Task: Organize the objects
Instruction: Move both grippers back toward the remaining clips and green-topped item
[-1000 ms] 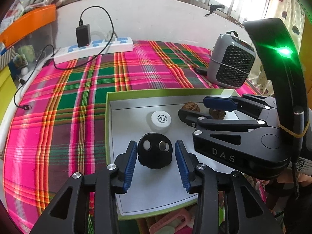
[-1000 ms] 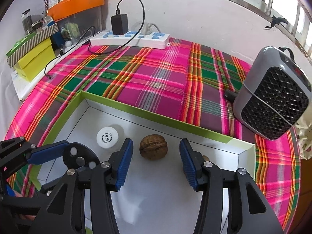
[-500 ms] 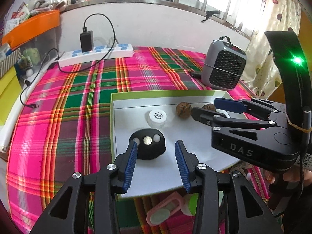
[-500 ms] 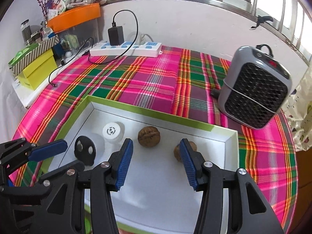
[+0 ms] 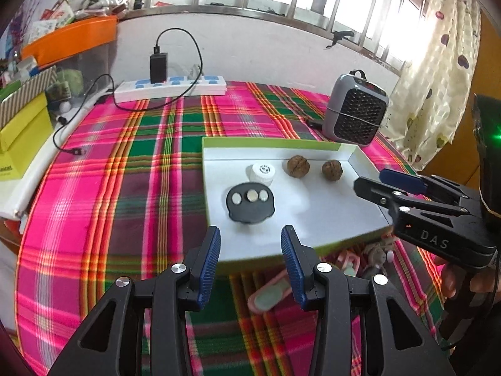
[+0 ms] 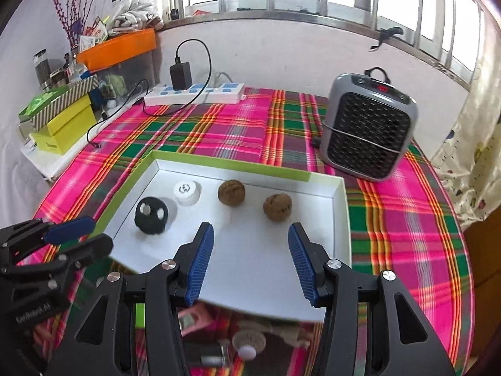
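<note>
A shallow white tray with a green rim (image 5: 269,144) (image 6: 225,164) lies on the plaid cloth. In it sit a black round object with silver dots (image 5: 250,203) (image 6: 152,214), a white cap (image 5: 262,174) (image 6: 187,191) and two walnuts (image 5: 298,166) (image 5: 332,170) (image 6: 231,192) (image 6: 277,206). My left gripper (image 5: 250,250) is open and empty, held back over the tray's near edge. My right gripper (image 6: 250,247) is open and empty above the tray's near part; it also shows in the left wrist view (image 5: 385,181).
A grey heater (image 6: 369,128) stands behind the tray on the right. A white power strip with a black charger (image 6: 194,92) lies at the back. Yellow boxes (image 6: 62,128) stand at the left. Small pink and other items (image 5: 272,294) lie on the cloth below the tray's near edge.
Both grippers have pulled back and up from the tray. The black object, between the left fingers a second ago, now lies free in the tray. Both stay open.
</note>
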Demonstrator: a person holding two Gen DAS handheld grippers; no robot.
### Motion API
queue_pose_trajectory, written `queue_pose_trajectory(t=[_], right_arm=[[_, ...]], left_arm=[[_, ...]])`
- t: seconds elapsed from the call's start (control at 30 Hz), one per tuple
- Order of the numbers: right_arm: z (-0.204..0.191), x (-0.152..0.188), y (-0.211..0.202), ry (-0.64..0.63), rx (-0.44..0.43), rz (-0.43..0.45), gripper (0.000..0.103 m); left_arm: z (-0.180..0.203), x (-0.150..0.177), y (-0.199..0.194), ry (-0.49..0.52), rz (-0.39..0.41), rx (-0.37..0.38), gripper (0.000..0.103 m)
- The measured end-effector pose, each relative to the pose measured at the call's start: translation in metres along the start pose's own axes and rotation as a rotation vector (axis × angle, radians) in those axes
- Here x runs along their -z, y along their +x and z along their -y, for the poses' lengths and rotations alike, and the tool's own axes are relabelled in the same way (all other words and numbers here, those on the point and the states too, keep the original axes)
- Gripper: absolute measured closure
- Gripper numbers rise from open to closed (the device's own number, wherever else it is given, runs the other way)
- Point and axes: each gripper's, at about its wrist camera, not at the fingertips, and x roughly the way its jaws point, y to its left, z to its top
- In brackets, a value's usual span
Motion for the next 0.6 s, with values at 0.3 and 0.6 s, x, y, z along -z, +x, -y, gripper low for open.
queue_pose_trajectory(t=[0.3,0.6], right_arm=[[0.003,0.027,-0.025,0.038,0.012,0.026,0.052],[0.005,0.052,-0.039,0.067,0.015,0.033,0.052]], left_arm=[[-0.002,0.017,-0.007,0.028,0.005,0.031,0.064],[0.007,0.029,-0.008,0.110,-0.004,0.063,0.063]])
